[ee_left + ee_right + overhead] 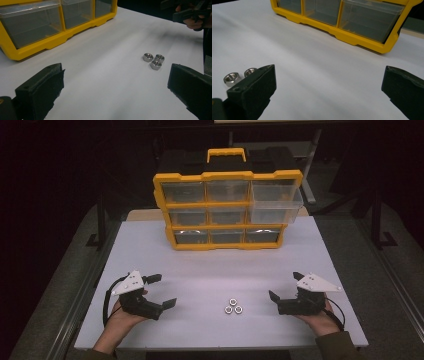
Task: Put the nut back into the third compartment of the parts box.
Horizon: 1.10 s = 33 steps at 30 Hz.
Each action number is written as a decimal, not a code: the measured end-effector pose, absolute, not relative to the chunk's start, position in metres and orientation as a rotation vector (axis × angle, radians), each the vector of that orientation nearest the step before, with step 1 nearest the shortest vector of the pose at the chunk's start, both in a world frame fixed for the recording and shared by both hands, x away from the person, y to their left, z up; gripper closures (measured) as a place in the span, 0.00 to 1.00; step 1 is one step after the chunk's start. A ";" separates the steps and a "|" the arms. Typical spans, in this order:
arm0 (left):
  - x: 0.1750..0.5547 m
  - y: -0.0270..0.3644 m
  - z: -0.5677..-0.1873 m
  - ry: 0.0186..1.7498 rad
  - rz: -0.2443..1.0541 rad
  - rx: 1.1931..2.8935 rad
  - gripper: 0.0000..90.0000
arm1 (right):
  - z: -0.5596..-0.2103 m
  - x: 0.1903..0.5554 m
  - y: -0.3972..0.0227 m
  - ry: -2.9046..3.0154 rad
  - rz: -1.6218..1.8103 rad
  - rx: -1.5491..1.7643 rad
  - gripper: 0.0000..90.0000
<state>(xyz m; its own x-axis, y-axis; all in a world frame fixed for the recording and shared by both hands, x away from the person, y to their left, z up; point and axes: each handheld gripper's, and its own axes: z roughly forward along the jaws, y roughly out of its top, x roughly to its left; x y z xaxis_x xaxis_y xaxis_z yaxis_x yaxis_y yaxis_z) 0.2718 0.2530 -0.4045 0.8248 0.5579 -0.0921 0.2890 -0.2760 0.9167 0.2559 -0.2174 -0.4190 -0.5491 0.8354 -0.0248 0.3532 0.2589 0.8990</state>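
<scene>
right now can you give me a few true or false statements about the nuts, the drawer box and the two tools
1. Three metal nuts lie clustered on the white table between the two tools. True.
2. The left tool is shut on a nut. False: its jaws stand wide open with nothing between them.
3. The top right drawer of the yellow drawer box is pulled out. True.
4. The nuts already lie in the open drawer. False: they are on the table, near the person's side.
5. The right tool is open and holds nothing. True.
</scene>
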 end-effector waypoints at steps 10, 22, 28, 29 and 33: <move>0.276 0.235 -0.401 0.614 0.274 1.890 0.00 | -0.421 0.252 -0.219 2.044 1.274 1.077 0.00; 0.282 0.214 -0.397 0.574 0.249 1.906 0.00 | -0.422 0.253 -0.218 2.056 1.274 1.068 0.00; 0.285 0.204 -0.395 0.555 0.236 1.904 0.00 | -0.422 0.253 -0.218 2.059 1.280 1.068 0.00; 0.286 0.203 -0.395 0.545 0.237 1.910 0.00 | -0.422 0.253 -0.218 2.060 1.279 1.069 0.00; 0.287 0.199 -0.394 0.539 0.223 1.911 0.00 | -0.423 0.253 -0.217 2.062 1.273 1.073 0.00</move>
<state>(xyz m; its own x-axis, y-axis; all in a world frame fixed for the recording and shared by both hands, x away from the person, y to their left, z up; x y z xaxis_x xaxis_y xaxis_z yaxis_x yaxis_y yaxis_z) 0.2873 0.1990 -0.3936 0.8794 0.4665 -0.0946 0.2635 -0.3116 0.9130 0.2532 -0.2169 -0.4227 -0.5733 0.8193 -0.0009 0.3661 0.2572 0.8943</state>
